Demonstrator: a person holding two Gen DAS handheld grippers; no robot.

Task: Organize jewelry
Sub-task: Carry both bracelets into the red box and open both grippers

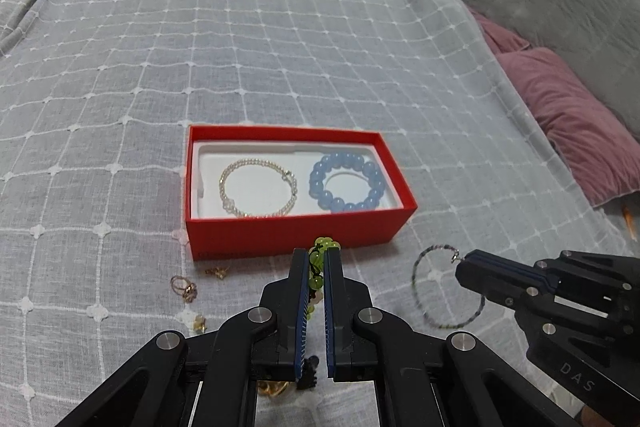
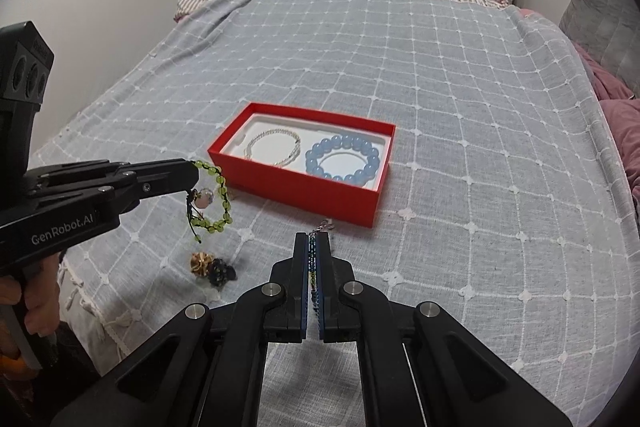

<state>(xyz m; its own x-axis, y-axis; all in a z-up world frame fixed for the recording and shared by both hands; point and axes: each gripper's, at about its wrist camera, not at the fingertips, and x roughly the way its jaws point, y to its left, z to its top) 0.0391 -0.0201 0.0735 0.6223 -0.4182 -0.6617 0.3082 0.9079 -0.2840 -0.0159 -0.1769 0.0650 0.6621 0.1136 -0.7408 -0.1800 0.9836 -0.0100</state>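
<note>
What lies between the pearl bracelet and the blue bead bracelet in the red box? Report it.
Nothing: only bare white liner separates the pearl bracelet from the blue bead bracelet inside the red box, clearest in the left wrist view.

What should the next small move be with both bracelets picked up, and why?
Probably carry the green bead bracelet, clamped in the left gripper, forward over the red box. The box already holds a pearl bracelet and a blue bead bracelet, and the right gripper holds a thin bracelet.

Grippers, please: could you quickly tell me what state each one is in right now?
Left gripper: closed on the green bead bracelet.
Right gripper: closed on the thin dark beaded bracelet.
</note>
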